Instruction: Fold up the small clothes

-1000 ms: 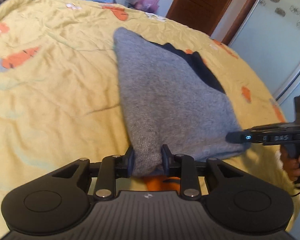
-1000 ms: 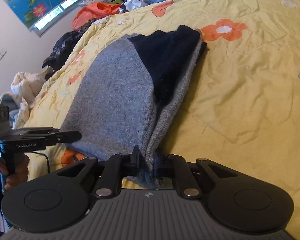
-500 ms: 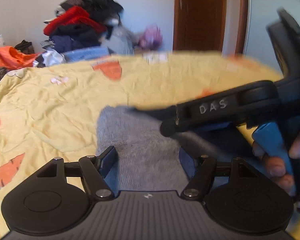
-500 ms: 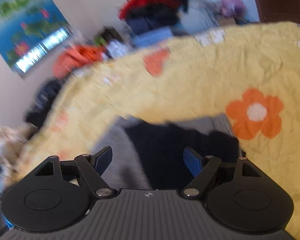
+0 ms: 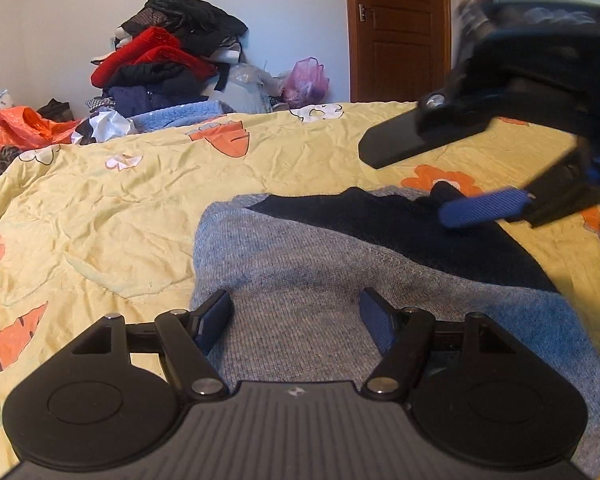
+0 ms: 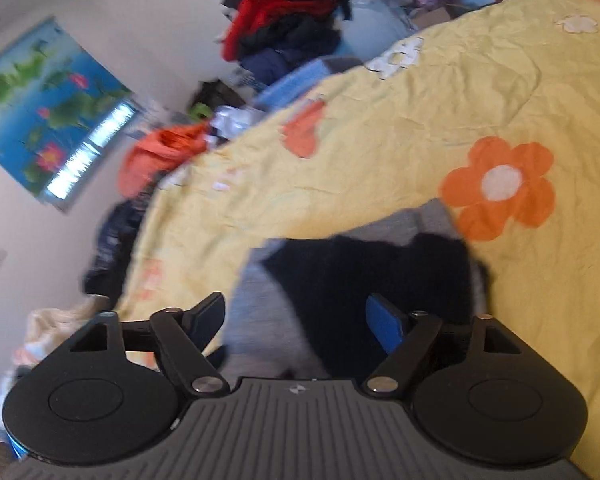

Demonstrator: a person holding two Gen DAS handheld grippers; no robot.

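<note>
A small grey garment (image 5: pixel 300 280) with a dark navy part (image 5: pixel 400 224) lies flat on the yellow bedspread (image 5: pixel 100 208). My left gripper (image 5: pixel 296 316) is open and empty, low over the garment's near grey edge. My right gripper (image 5: pixel 444 180) shows at the upper right of the left wrist view, jaws apart, above the navy part. In the right wrist view the right gripper (image 6: pixel 296 320) is open and empty over the garment (image 6: pixel 260 320), with the navy part (image 6: pixel 372 272) ahead between its fingers.
The bedspread (image 6: pixel 380 140) has orange flower and carrot prints. A heap of red and dark clothes (image 5: pixel 160 60) is piled beyond the bed's far edge, next to a pink bag (image 5: pixel 306 80). A wooden door (image 5: pixel 396 28) stands behind. Orange cloth (image 5: pixel 12 128) lies at far left.
Both grippers have let go of the garment's near edge and opened. The garment dropped flat on the bed. Both grippers tilted up and the right one swung above the navy part.
</note>
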